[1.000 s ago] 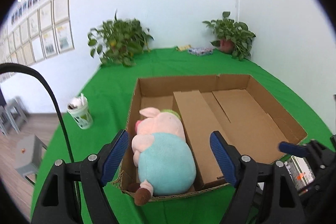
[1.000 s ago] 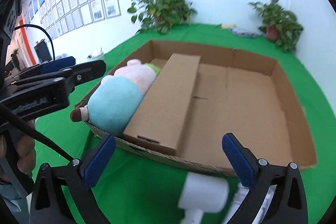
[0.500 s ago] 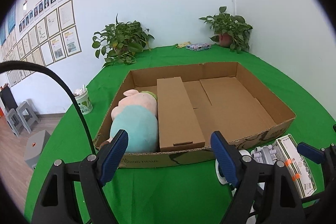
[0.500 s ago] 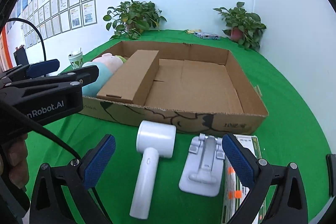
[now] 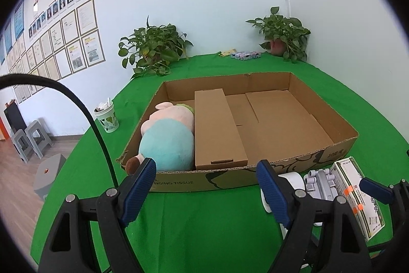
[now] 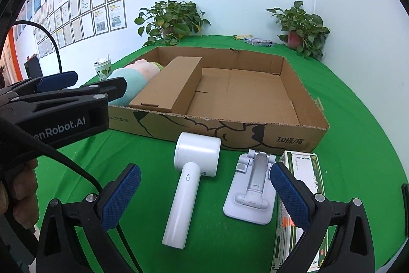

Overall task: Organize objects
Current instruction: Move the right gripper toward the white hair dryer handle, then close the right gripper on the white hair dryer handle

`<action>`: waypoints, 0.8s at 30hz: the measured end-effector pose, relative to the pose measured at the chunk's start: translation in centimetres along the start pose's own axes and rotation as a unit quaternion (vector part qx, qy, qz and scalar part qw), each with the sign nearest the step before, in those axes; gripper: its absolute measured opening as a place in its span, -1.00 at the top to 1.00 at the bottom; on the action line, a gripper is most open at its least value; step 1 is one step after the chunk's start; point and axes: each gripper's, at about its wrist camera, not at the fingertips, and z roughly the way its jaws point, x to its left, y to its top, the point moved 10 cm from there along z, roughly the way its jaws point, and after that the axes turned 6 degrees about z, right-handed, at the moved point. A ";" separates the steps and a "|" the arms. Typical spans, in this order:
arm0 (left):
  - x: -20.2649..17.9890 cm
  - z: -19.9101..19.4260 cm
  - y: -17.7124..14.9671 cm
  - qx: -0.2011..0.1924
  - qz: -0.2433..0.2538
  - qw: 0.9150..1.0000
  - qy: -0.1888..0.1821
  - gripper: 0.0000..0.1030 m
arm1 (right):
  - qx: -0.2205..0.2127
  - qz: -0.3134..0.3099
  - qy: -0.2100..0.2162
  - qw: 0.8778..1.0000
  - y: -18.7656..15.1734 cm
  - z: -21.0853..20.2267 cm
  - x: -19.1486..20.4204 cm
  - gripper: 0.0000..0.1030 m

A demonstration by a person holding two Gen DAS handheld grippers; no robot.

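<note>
Cardboard tray (image 6: 294,131) sat on the green table (image 6: 358,119), holding a plush pig (image 5: 166,142) at its left end beside a long carton (image 5: 217,129). In front of the tray lay three items — a white handheld device (image 6: 189,178), a white stand (image 6: 251,186), and a green-edged box (image 6: 304,175). Left gripper (image 5: 205,186) and right gripper (image 6: 204,196) both hovered with jaws spread apart, holding nothing.
</note>
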 end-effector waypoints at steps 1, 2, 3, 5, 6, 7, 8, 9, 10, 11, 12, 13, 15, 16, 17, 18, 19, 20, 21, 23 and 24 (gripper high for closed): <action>-0.1 0.0 -0.1 0.001 0.000 1.000 -0.001 -0.57 | 0.002 0.000 0.003 1.000 -0.2 0.0 0.1 -0.98; -0.1 0.1 -0.2 0.002 -0.001 1.000 -0.003 -0.57 | 0.005 0.000 0.008 1.000 -0.4 0.0 0.2 -0.98; -0.2 0.2 -0.3 0.004 -0.002 1.000 -0.007 -0.57 | 0.007 0.000 0.012 1.000 -0.7 0.0 0.3 -0.98; -0.2 0.6 -0.6 0.014 -0.008 1.000 -0.020 -0.57 | 0.015 -0.001 0.023 1.000 -1.4 0.3 0.8 -0.93; -0.3 1.0 -0.9 0.022 -0.014 0.999 -0.031 -0.57 | 0.023 -0.001 0.032 0.999 -1.9 0.5 1.0 -0.91; -0.4 1.4 -1.2 0.031 -0.019 0.998 -0.042 -0.57 | 0.031 0.000 0.037 0.999 -2.4 0.8 1.2 -0.85; -0.5 1.9 -1.6 0.042 -0.026 0.997 -0.058 -0.57 | 0.040 0.001 0.041 0.998 -2.9 1.2 1.5 -0.75; -0.8 2.5 -2.1 0.055 -0.035 0.995 -0.079 -0.57 | 0.049 0.002 0.046 0.998 -3.4 1.6 1.7 -0.69; -1.0 3.2 -2.7 0.071 -0.051 0.990 -0.107 -0.57 | 0.057 0.002 0.050 0.997 -3.8 2.0 2.0 -0.57; -1.2 3.8 -3.3 0.085 -0.064 0.986 -0.127 -0.56 | 0.063 0.001 0.052 0.997 -4.2 2.4 2.2 -0.47; -1.5 4.3 -3.8 0.100 -0.077 0.981 -0.148 -0.55 | 0.069 -0.003 0.054 0.996 -4.5 2.8 2.5 -0.43; -1.8 4.9 -4.4 0.113 -0.089 0.974 -0.174 -0.55 | 0.072 -0.008 0.055 0.996 -4.8 3.1 2.7 -0.27; -2.5 5.6 -5.0 0.129 -0.103 0.964 -0.209 -0.55 | 0.080 -0.023 0.053 0.995 -5.4 3.9 3.2 0.03; -2.8 5.8 -5.3 0.135 -0.108 0.959 -0.225 -0.55 | 0.086 -0.030 0.048 0.995 -5.7 4.4 3.3 0.20; -3.1 6.0 -5.5 0.138 -0.112 0.954 -0.240 -0.55 | 0.088 -0.037 0.039 0.995 -5.9 4.8 3.3 0.36; -3.4 6.2 -5.7 0.140 -0.115 0.951 -0.252 -0.55 | 0.089 -0.042 0.033 0.995 -6.0 5.0 3.3 0.44; -3.6 6.2 -5.8 0.142 -0.118 0.948 -0.259 -0.55 | 0.088 -0.045 0.034 0.995 -6.0 5.2 3.3 0.44; -3.9 6.3 -5.9 0.144 -0.122 0.944 -0.270 -0.54 | 0.088 -0.047 0.035 0.994 -6.1 5.1 3.4 0.44; -4.3 6.3 -6.1 0.148 -0.124 0.940 -0.282 -0.54 | 0.089 -0.047 0.037 0.994 -6.2 5.2 3.5 0.45; -5.5 6.2 -6.9 0.166 -0.125 0.926 -0.316 -0.54 | 0.092 -0.048 0.035 0.994 -6.5 4.9 3.5 0.48; -6.2 6.0 -7.4 0.175 -0.125 0.918 -0.334 -0.54 | 0.094 -0.050 0.037 0.994 -6.7 4.6 3.6 0.48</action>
